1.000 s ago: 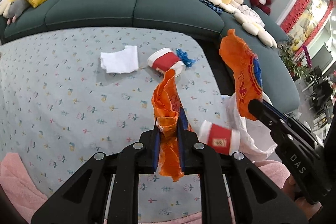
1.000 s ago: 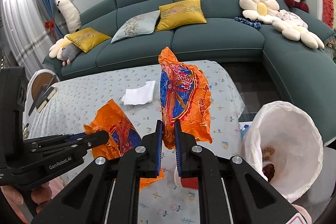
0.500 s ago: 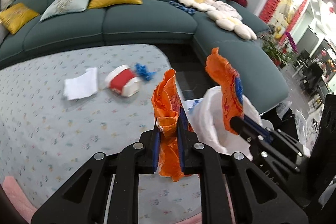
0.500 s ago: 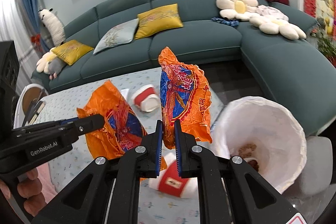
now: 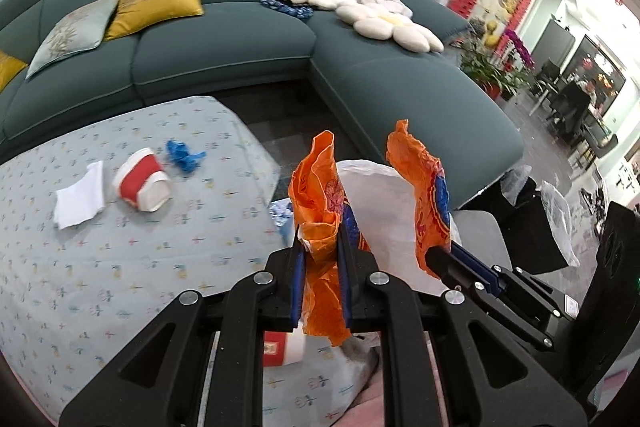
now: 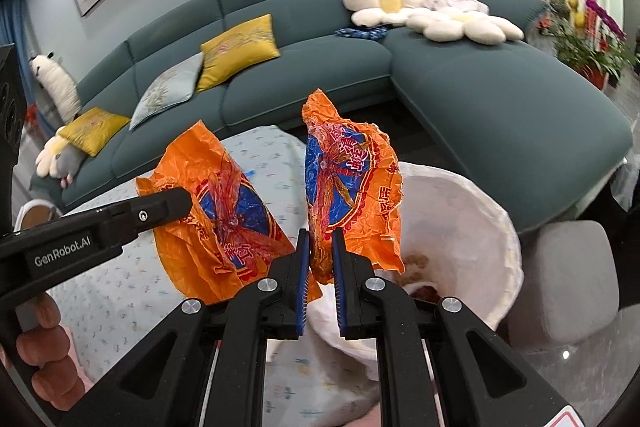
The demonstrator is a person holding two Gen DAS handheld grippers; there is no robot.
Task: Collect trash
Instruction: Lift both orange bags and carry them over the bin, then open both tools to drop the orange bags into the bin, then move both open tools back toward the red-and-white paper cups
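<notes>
Both wrappers carried over white bag [image 6: 472, 211], left claw [image 5: 319, 247] pinching orange wrapper [image 5: 320, 187]

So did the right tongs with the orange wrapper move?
Yes. The right tongs carried their wrapper from over the table to the white bag.

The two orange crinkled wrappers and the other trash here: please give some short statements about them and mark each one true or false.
1. Each gripper is shut on an orange crinkled plastic wrapper: the left gripper on the left wrapper, the right gripper on the right wrapper. True.
2. The white bin bag is empty. False: brownish scraps lie at its bottom.
3. A red-and-white paper cup lies on its side on the floral tablecloth. True.
4. The white folded tissue lies on the teal sofa. False: it lies on the tablecloth, beside the cup.
5. The blue crumpled scrap is already in the bag. False: it is on the tablecloth.
</notes>
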